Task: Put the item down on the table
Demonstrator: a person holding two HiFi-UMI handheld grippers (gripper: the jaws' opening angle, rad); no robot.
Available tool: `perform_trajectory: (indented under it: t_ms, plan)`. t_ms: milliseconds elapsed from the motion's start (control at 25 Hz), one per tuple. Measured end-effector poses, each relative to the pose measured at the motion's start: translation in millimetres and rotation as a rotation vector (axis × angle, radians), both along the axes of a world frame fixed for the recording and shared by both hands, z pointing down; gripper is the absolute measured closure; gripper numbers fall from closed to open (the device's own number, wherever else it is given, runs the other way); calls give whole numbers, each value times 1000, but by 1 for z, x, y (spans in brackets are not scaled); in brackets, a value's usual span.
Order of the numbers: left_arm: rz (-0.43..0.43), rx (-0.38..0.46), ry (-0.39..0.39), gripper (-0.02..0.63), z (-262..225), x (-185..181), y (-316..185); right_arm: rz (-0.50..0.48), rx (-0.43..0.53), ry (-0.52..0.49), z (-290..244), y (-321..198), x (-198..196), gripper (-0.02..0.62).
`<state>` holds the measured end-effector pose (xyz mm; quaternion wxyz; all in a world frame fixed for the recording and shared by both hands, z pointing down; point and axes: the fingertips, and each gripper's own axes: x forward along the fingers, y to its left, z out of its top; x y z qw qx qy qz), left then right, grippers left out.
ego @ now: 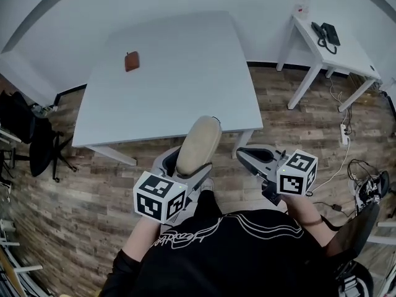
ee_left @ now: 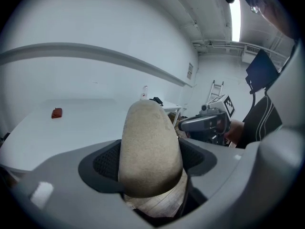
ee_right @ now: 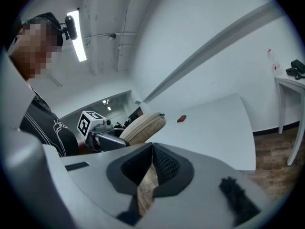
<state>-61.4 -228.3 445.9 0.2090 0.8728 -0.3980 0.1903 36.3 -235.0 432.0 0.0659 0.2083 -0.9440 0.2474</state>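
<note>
A beige oblong zip pouch stands upright between the jaws of my left gripper, which is shut on its lower part. It hangs over the wood floor just before the near edge of the grey table. My right gripper is beside it to the right, shut, with nothing between its pads. The right gripper view shows the pouch to its left. A small red-brown item lies on the table's far left.
A small white side table stands at the right with a black phone and a bottle on it. A black chair stands at the left. A power strip and cables lie on the floor at right.
</note>
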Motion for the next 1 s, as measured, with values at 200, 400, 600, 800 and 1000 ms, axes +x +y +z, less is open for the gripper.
perform_trajectory:
  t_ms: [200, 400, 600, 800, 1000]
  plan:
    - [11, -21, -9, 232, 11, -19, -66, 2, -43, 9, 15, -62, -23, 586]
    - [-18, -21, -21, 232, 15, -48, -121, -6, -53, 12, 18, -112, -49, 587]
    - [-40, -17, -69, 232, 36, -69, -172, 10, -96, 23, 32, -145, -60, 586]
    - [-54, -5, -136, 232, 71, -75, -222, 48, -133, 41, 46, -174, -54, 586]
    - [-50, -54, -279, 232, 137, -83, -266, 86, -149, 60, 49, -193, -46, 587]
